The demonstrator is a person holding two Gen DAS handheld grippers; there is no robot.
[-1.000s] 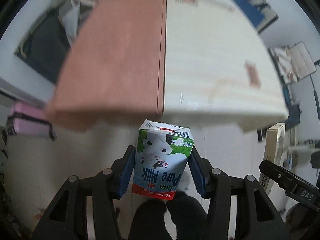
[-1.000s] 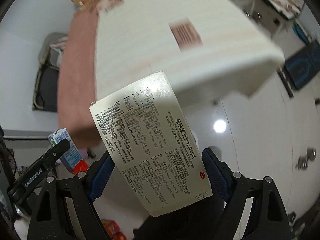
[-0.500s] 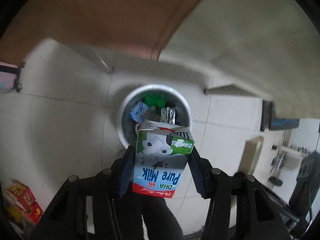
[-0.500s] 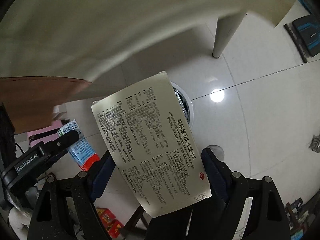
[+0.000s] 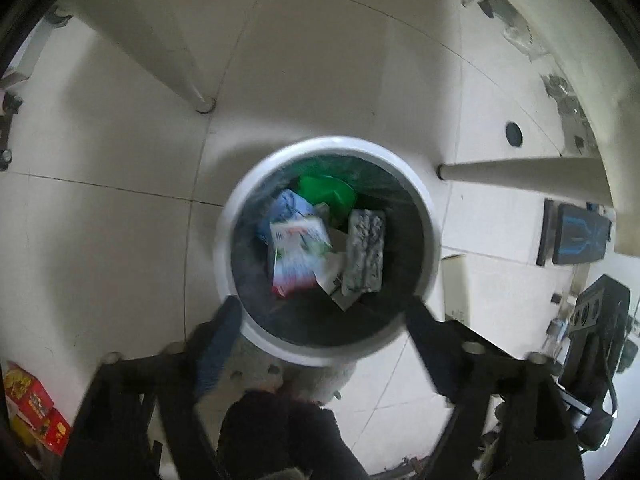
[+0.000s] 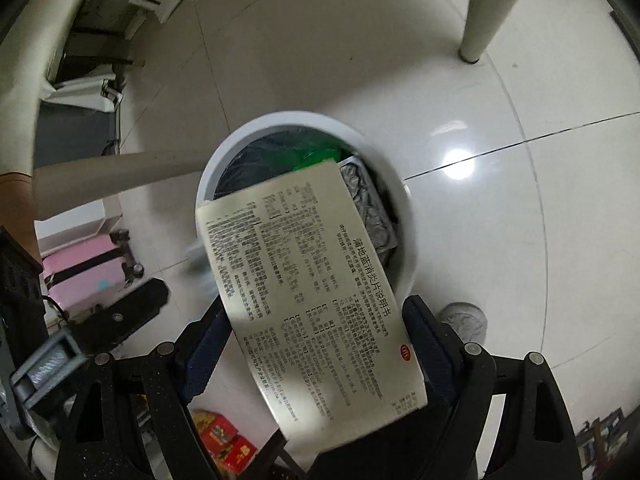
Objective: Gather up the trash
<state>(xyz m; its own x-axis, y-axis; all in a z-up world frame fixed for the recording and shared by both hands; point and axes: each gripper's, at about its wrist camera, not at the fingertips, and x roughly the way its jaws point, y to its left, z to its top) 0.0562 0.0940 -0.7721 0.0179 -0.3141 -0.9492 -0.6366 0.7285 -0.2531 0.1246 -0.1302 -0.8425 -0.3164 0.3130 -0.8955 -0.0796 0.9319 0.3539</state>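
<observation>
White tiled floor [image 5: 120, 152], round white bin [image 5: 224, 240] below: left gripper [image 5: 320, 320] jaws wide, empty; right gripper [image 6: 312, 320] pinches floppy printed paper leaflet [image 6: 304, 292] by its lower edges

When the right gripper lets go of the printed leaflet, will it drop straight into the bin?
Probably not straight: the leaflet looks thin and light, so it may flutter. It holds fairly flat, so somewhat stiff. It hangs partly over the bin, so it could catch the rim.

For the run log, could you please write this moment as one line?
left gripper: open above bin | milk carton: in bin | right gripper: shut on leaflet, over bin
</observation>
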